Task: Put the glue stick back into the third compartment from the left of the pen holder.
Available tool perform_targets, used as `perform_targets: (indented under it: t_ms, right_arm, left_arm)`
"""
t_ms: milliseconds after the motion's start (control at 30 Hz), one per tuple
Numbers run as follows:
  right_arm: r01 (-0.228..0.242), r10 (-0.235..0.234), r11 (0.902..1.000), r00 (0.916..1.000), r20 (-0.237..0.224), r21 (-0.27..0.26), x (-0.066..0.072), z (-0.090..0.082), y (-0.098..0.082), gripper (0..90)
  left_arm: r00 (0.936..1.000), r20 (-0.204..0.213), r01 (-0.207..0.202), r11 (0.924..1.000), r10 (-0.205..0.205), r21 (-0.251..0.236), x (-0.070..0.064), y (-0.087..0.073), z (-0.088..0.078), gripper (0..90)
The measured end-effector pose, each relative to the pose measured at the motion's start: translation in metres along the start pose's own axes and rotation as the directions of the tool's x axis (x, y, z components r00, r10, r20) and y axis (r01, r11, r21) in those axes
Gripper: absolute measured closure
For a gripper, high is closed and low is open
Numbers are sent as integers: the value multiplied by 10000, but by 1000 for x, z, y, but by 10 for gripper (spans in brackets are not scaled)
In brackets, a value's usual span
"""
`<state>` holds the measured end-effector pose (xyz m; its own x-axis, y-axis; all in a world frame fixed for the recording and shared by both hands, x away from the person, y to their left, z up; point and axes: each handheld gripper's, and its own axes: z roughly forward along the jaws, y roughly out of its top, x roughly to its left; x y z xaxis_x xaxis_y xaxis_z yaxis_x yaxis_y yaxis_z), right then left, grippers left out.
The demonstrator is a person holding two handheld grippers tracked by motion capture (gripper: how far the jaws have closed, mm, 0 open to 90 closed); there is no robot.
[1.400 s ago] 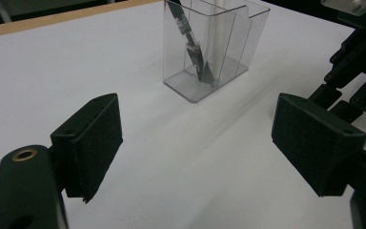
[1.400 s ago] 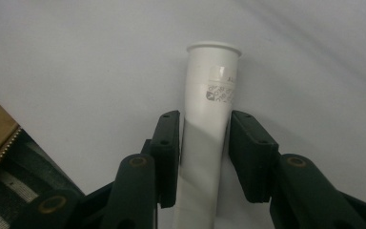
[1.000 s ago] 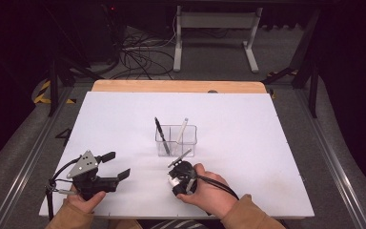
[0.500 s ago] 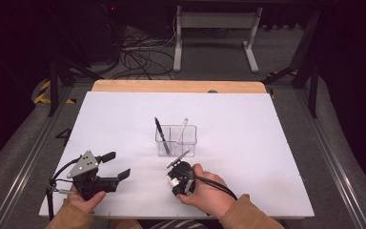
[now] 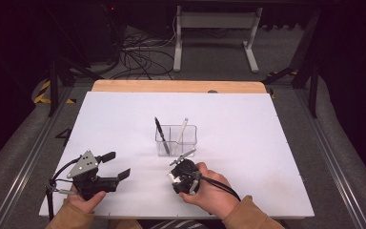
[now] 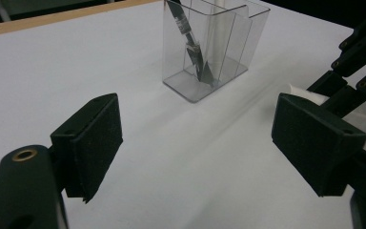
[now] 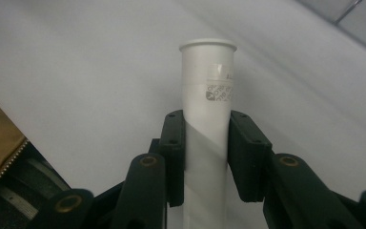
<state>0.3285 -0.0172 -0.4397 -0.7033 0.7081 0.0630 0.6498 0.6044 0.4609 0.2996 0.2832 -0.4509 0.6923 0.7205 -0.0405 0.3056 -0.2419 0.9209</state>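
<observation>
Right gripper at near centre of table, jaws clamped on white pen, tip pointing toward far holder. Left gripper at near left, jaws spread wide, nothing between.

Keep grip firm, tilt white pen upright before reaching.

Just beyond: clear pen holder, black pen in left compartment, second white pen in right. Aim for open slot, lower straight, avoid nudging wall.

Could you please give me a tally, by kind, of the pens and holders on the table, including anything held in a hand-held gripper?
Black pens: 1, in the holder.
White pens: 2, one in the holder, one held by the right hand-held gripper.
Clear holders: 1.
Total: 4
</observation>
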Motion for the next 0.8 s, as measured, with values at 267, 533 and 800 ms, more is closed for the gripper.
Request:
perform_targets:
  t_ms: [267,533,800]
  right_arm:
    - [88,-85,9991,9999,74,-407,1,-11,-1,697]
    - [309,-295,9957,9994,176,-870,-1,-17,0,697]
    - [915,-940,9707,9956,-9,-2222,-8,-34,0,696]
  left_arm:
    - [10000,8,-6,10000,6,7,0,0,0,181]
    - [10000,-8,-28,10000,28,-1,0,0,1,181]
    - [10000,-25,-73,10000,73,-5,0,0,1,181]
